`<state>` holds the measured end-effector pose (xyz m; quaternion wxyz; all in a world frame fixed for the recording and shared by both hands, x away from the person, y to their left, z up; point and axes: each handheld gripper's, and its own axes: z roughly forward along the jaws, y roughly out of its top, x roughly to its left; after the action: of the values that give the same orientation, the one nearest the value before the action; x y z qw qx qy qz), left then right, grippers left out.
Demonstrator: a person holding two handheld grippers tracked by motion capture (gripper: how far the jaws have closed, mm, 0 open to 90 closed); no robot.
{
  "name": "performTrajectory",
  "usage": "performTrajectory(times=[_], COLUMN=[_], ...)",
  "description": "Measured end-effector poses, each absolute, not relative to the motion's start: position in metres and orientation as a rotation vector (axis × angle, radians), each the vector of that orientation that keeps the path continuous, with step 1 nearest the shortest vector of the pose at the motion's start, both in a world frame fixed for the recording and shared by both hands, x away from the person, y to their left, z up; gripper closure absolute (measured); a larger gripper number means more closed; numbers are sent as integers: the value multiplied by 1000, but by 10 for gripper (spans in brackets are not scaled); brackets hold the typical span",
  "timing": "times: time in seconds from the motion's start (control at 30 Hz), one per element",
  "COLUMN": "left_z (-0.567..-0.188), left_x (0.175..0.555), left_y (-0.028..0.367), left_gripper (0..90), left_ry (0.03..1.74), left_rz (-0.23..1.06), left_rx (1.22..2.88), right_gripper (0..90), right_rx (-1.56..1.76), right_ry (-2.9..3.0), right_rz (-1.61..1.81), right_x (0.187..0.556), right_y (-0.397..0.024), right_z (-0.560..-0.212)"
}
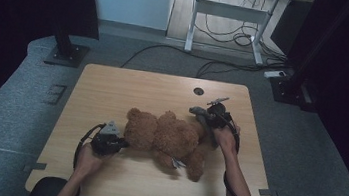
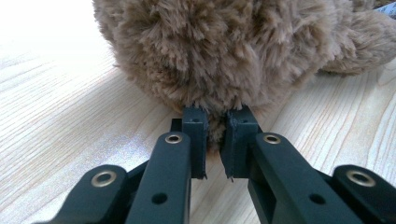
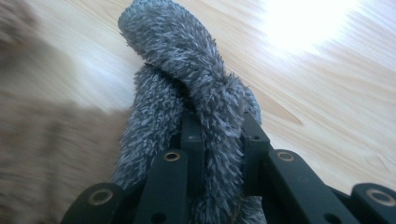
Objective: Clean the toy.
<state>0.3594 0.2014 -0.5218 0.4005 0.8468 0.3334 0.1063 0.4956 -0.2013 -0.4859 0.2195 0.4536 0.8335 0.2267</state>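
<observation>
On the pale wooden table (image 1: 113, 90), just toward six o'clock from its centre, a shaggy brown plush teddy bear (image 1: 167, 137) lies flat, head toward nine o'clock and legs toward three. At nine o'clock of the bear, my left gripper (image 2: 217, 135) has its jaws drawn narrow, pinching a tuft of long brown fur on the bear's head. At two o'clock of the bear, my right gripper (image 3: 219, 140) is clamped on a soft grey fuzzy strip of fabric (image 3: 187, 84), perhaps a scarf, which folds over the jaws and rises past them; in the high view it sits at the bear's far end.

I judge this to be the step of holding the toy steady with one tool while working the grey piece with the other. The next move calls for a gentle, steady pull, since both grips hold only loose pile and could slip.

The bear's fur is thick and tousled; the grey strip is shorter, bristly, tube-like. The wood is smooth, with light grain.
</observation>
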Motion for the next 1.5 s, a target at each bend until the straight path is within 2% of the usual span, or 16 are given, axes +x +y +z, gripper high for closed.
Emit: performTrajectory(times=[0.13, 0.33, 0.5, 0.7, 0.93, 1.33, 1.5], left_z=[-522, -523, -523, -523, -523, -524, -525], left_x=[360, 360, 361, 360, 360, 361, 361], left_y=[201, 202, 202, 202, 202, 201, 201], left_gripper=[800, 795, 795, 795, 795, 796, 796], left_ry=[842, 841, 840, 841, 841, 842, 844], left_rz=[270, 265, 264, 264, 260, 256, 257], left_rx=[2139, 2129, 2128, 2127, 2127, 2128, 2130], right_gripper=[763, 763, 763, 762, 761, 765, 767], right_rx=[1295, 1246, 1173, 1078, 1014, 1219, 1240], right_ry=[2277, 2248, 2255, 2319, 2417, 2379, 2389], right_rz=[643, 760, 863, 946, 893, 904, 900], right_x=[491, 467, 440, 416, 411, 420, 418], right_y=[-215, -223, -217, -194, -162, -179, -179], right_z=[-483, -449, -420, -404, -433, -479, -489])
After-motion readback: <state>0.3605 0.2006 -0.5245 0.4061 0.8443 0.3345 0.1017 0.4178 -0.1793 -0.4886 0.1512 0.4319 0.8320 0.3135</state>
